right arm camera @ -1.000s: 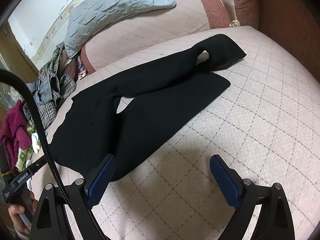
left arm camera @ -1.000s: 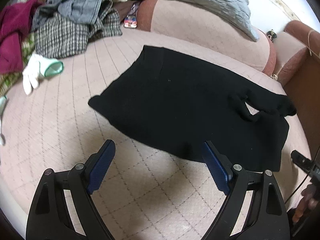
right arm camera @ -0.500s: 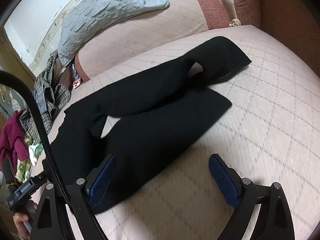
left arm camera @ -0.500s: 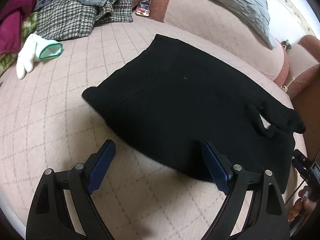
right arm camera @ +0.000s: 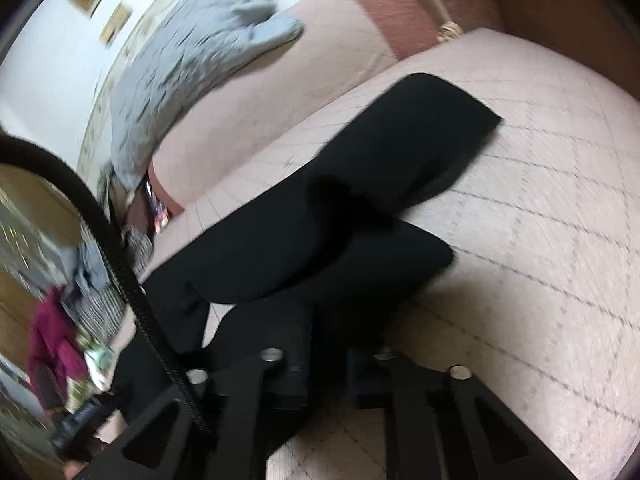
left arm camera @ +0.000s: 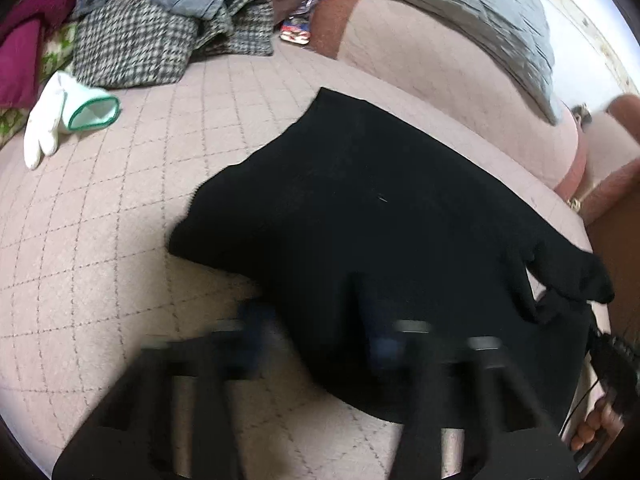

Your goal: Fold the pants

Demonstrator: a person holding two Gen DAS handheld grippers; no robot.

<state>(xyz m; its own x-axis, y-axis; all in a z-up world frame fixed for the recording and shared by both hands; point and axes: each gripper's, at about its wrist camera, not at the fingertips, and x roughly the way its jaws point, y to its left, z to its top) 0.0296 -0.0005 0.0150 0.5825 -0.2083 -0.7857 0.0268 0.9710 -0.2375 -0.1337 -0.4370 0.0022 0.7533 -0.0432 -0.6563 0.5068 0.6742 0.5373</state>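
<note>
Black pants [left arm camera: 380,208] lie spread flat on the pink quilted sofa seat [left arm camera: 100,240]. My left gripper [left arm camera: 320,336] is blurred at the pants' near edge. Its jaws are closing, and the cloth is rucked into a ridge between them. In the right wrist view the pants [right arm camera: 304,232] run away with the two legs crossing. My right gripper [right arm camera: 328,364] sits on the near leg's edge. Its jaws are closing too, nearly together, with black cloth pinched between them.
A pile of checked and grey clothes [left arm camera: 160,28] and a white glove [left arm camera: 52,120] lie at the far left. A grey quilted cover [left arm camera: 440,12] drapes the sofa back. A hand [left arm camera: 596,428] shows at the right edge. A black cable [right arm camera: 120,264] crosses the left.
Both grippers moved forward and slightly down onto the pants' near edge. Their jaws went from wide open to narrow, and the cloth bunched between the fingers.
</note>
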